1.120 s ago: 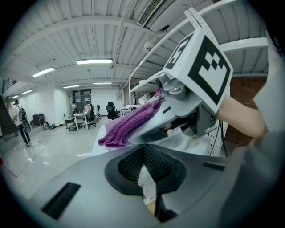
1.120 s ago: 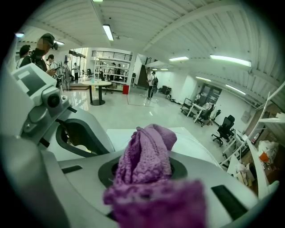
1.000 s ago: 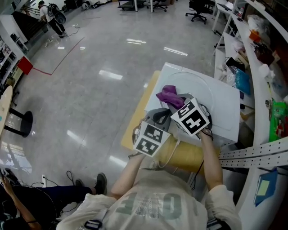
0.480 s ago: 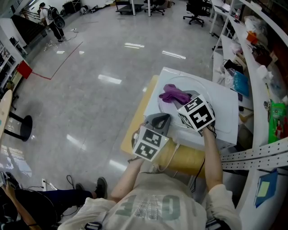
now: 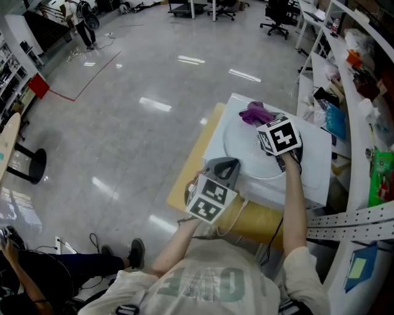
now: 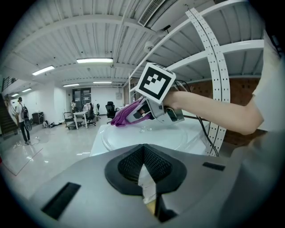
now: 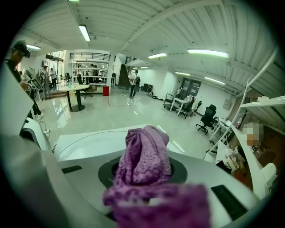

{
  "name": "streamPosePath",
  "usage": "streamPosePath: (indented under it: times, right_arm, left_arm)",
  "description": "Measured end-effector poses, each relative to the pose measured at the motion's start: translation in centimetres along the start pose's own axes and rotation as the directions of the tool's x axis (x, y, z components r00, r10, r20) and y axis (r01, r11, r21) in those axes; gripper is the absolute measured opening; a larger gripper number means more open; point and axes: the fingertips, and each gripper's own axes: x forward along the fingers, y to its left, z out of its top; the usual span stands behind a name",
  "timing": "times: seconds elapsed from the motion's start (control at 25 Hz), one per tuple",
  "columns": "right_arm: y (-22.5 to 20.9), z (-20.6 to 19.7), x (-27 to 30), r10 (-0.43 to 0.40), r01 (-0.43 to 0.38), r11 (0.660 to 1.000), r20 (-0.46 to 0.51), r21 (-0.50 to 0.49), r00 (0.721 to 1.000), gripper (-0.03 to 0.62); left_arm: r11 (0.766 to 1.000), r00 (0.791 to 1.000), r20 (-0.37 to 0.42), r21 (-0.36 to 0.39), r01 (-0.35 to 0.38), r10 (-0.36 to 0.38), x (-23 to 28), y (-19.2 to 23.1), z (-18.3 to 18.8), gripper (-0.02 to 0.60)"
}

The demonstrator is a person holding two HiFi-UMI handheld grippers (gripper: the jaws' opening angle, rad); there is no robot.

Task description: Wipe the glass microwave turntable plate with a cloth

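The round glass turntable plate (image 5: 243,147) lies on a white surface (image 5: 311,166). My right gripper (image 5: 263,123) is shut on a bunched purple cloth (image 5: 257,114), which rests at the plate's far edge. In the right gripper view the cloth (image 7: 144,160) fills the jaws, with the plate (image 7: 89,144) beyond it. My left gripper (image 5: 225,165) sits at the plate's near rim. In the left gripper view its jaws (image 6: 144,178) are shut on a thin pale edge, seemingly the plate's rim. Ahead of them are the plate (image 6: 156,136), the right gripper (image 6: 133,115) and the cloth (image 6: 124,115).
The white surface sits on a yellowish wooden board (image 5: 200,157) that juts out over the floor. Cluttered shelves (image 5: 363,61) and a perforated metal rail (image 5: 351,212) stand close on the right. Office chairs (image 5: 280,12) and a person (image 5: 80,18) are far off across the shiny floor.
My right gripper has carried the cloth across the plate from its near-middle to its far edge. The left gripper has stayed at the near rim.
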Motion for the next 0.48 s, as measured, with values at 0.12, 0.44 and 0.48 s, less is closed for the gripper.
streamPosePath:
  times: [0.12,0.44,0.48]
  right_arm:
    - [0.8,-0.3,0.0,0.015,-0.015,1.0,-0.004,-0.006,1.0,0.057]
    - [4.1,-1.5,-2.3,0.088,-0.089,0.995,-0.009,-0.05,0.996,0.057]
    - [4.7,-1.8,-2.8,0.099,-0.099,0.993,-0.009,-0.057,0.995,0.057]
  left_arm:
    - [1.0,1.0,0.006,0.0,0.003,-0.003,-0.2,0.0,0.0,0.0]
    - [1.0,1.0,0.005,-0.007,-0.002,0.002,-0.2,0.0,-0.1,0.0]
    - [1.0,1.0,0.002,-0.009,-0.002,0.002,-0.1,0.0,-0.2,0.0]
